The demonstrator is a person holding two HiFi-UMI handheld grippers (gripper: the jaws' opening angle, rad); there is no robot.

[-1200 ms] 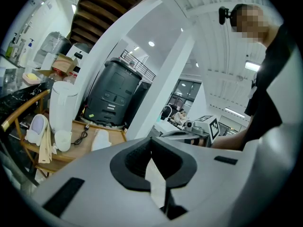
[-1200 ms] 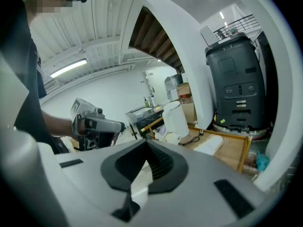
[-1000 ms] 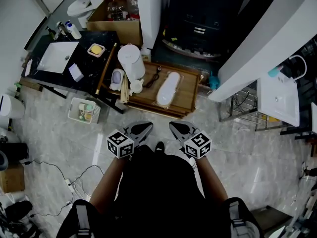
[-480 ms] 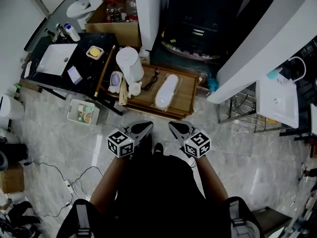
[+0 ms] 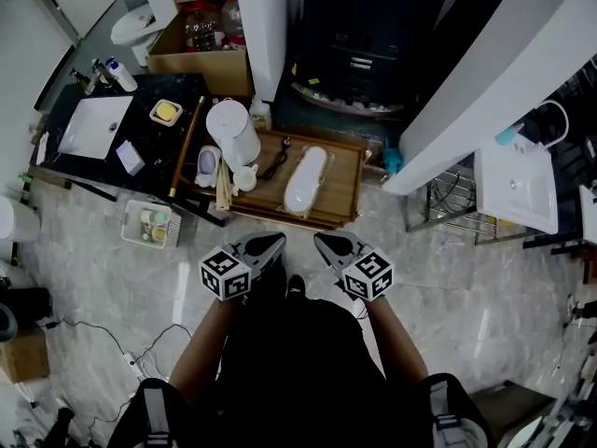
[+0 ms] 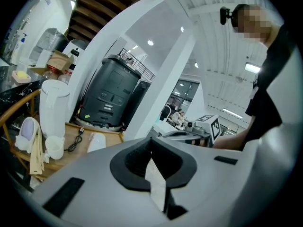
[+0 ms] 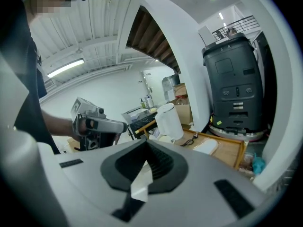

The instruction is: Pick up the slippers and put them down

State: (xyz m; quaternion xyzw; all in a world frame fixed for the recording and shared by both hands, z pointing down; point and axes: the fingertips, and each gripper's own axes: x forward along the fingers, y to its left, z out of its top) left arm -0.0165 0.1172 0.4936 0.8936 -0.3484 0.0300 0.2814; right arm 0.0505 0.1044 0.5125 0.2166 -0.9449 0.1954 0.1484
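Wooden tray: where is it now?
Head view, centre: the wooden tray sits right of the black sink counter, below the dark machine, a white jug at its left end.

Glossy marble floor (image 5: 485,297) beneath white slanted beam (image 5: 494,73).

A low wooden tray (image 5: 341,190) is pictured on the marbled floor (image 5: 466,287), with a tall white canister (image 5: 231,131) stood at its left end and a small white cup (image 5: 244,178) and a black cable (image 5: 277,160) laid just beside it. To the left, a dark table (image 5: 149,87) is fitted with a white basin (image 5: 93,125) and topped with a yellow soap bar (image 5: 166,111). A large black machine (image 5: 373,35) is seen behind the tray, with a cardboard box (image 5: 201,59) nearby.
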